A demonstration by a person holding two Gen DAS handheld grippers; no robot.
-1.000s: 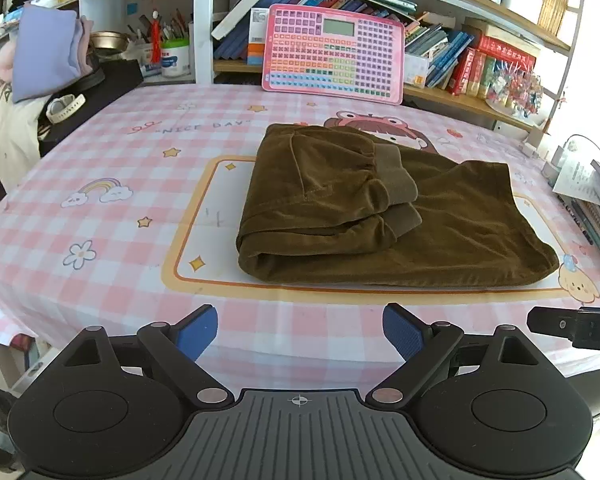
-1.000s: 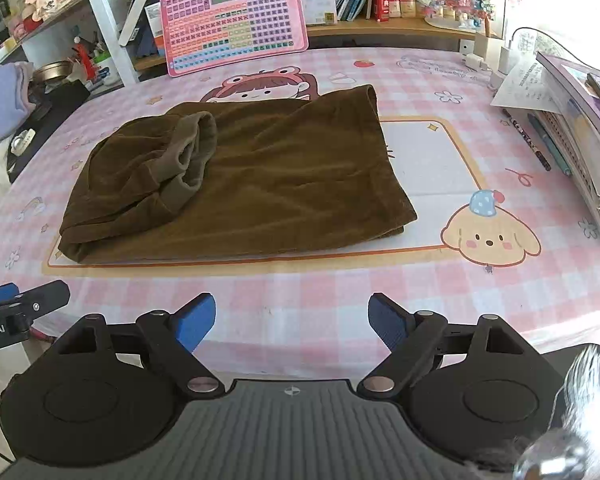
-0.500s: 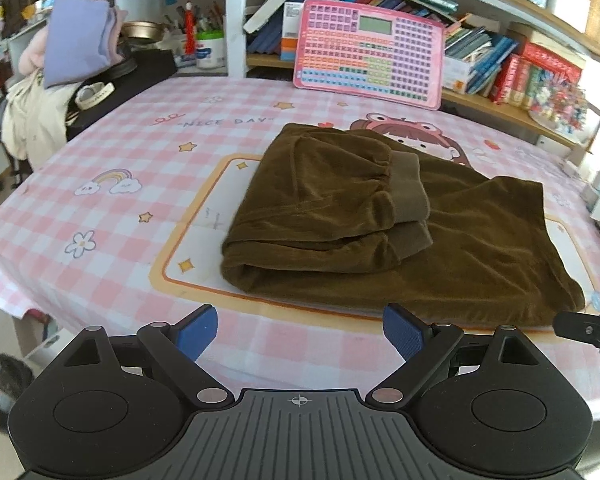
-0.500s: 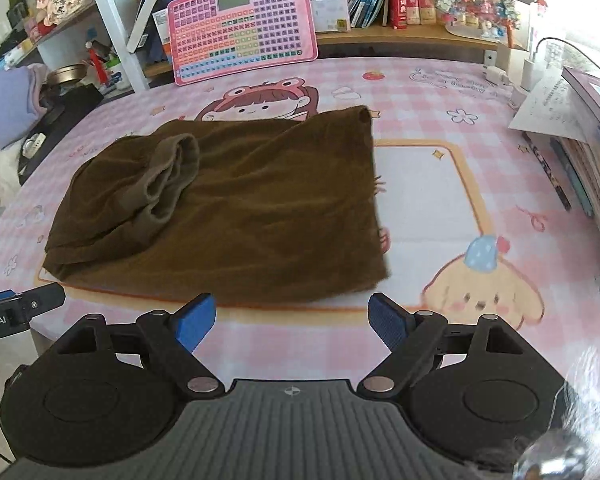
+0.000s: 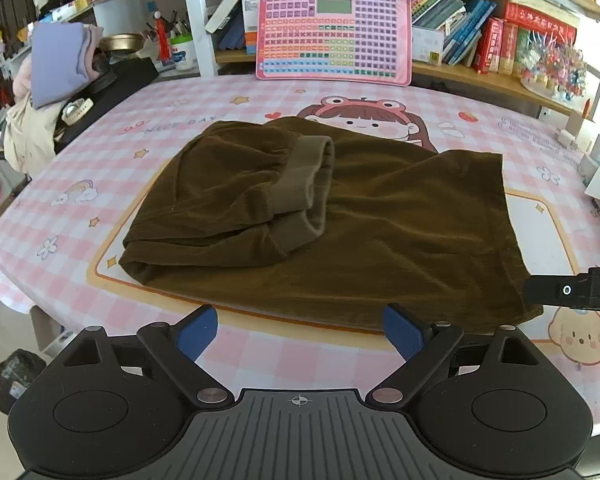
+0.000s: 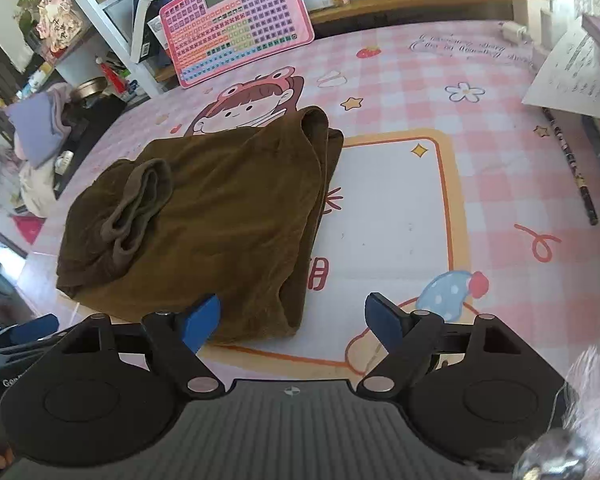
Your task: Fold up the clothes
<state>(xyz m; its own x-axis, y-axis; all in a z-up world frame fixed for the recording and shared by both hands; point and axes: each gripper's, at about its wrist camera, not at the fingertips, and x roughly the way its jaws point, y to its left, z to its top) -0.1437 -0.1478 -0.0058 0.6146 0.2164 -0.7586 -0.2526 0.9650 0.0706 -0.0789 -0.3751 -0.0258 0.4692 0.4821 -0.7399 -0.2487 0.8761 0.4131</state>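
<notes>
two sets of tongs hover at the near edge of the table, both with fingers spread wide and nothing between them. the left tongs face the near long edge of the brown trousers; the right tongs sit over the near right corner of the garment, with the left blue pad just above the cloth.

the trousers lie on the pink checked tablecloth, partly folded: the cuffs rest doubled over on the left half, and the right end shows stacked layers.

the step in hand appears to be taking hold for the next fold. to do it well, each set of tongs should close on all layers at the edge, not only the top one, or the lower layers will drag behind. both grips should be level before lifting. the cloth looks thick and limp, so a deep bite is advised. the fold should carry the right end across to the left, edges aligned, cuffs kept inside.
</notes>
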